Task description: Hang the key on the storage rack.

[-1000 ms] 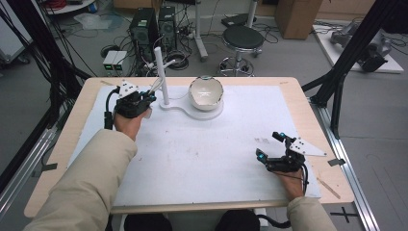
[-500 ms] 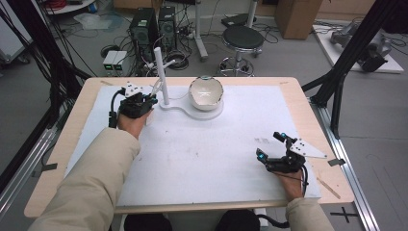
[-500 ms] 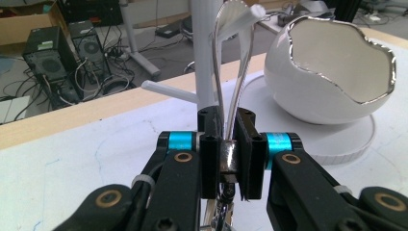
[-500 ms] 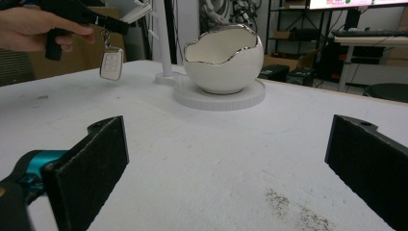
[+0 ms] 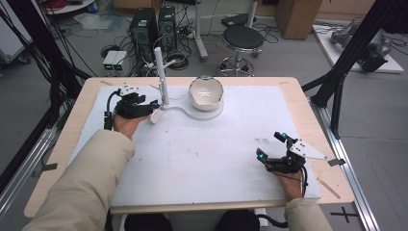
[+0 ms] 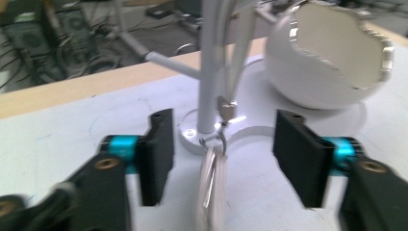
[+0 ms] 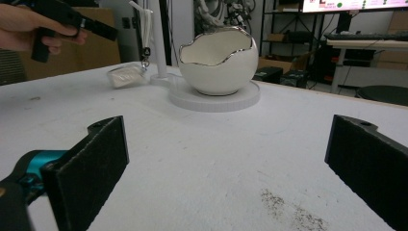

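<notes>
A white stand has a thin pole (image 5: 160,72) and a round base carrying an egg-shaped white bowl (image 5: 206,92) with a silver rim. A small pale pouch (image 5: 155,116) hangs by a strap and clasp from the pole and rests on the mat. My left gripper (image 5: 144,107) is open at the pole's left. In the left gripper view the pouch (image 6: 210,192) lies between the spread jaws, touching neither, with the pole (image 6: 210,62) and bowl (image 6: 332,53) behind. My right gripper (image 5: 269,145) rests open on the mat at the front right, facing the bowl (image 7: 219,60) and pouch (image 7: 126,76).
A white mat (image 5: 202,159) covers most of the wooden table (image 5: 308,110). A dark smudge (image 7: 288,207) marks the mat just ahead of the right gripper. Beyond the table's far edge stand a stool (image 5: 243,36), computer towers and cables on the floor.
My left gripper has edged slightly toward the stand's pole, with the pouch now between its jaws. The right gripper has stayed put.
</notes>
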`<state>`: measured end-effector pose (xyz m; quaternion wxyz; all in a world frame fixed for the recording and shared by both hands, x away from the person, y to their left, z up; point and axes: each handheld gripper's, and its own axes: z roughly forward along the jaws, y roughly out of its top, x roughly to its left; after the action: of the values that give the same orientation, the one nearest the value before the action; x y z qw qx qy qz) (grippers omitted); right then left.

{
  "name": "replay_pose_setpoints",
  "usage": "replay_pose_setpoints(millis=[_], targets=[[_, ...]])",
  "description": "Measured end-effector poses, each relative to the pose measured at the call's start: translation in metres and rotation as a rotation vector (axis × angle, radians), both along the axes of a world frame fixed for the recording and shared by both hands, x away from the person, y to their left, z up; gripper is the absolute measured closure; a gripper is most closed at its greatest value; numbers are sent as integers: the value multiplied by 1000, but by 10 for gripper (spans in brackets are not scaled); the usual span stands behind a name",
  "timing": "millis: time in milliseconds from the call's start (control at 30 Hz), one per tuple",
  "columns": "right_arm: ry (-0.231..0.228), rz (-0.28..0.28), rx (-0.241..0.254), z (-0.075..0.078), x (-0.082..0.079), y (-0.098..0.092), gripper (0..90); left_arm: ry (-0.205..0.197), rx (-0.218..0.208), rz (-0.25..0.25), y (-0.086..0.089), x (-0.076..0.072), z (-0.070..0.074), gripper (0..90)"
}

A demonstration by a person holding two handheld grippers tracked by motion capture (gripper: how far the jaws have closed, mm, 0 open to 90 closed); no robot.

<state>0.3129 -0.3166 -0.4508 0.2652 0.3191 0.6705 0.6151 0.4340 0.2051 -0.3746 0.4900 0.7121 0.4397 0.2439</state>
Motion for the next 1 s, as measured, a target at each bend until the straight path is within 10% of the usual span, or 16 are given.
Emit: replay_pose_setpoints(millis=[200,300,1000], targets=[[-1,-5,3,0,0,0,4,-57,-44,-177,17,-28,15,140],[1,-17,4,0,0,0,5,-128,17,-168,26,-50,15,41],[-3,-20,-3,0,-1,1,4,-271,-118,-192,79,-134,-32,17]])
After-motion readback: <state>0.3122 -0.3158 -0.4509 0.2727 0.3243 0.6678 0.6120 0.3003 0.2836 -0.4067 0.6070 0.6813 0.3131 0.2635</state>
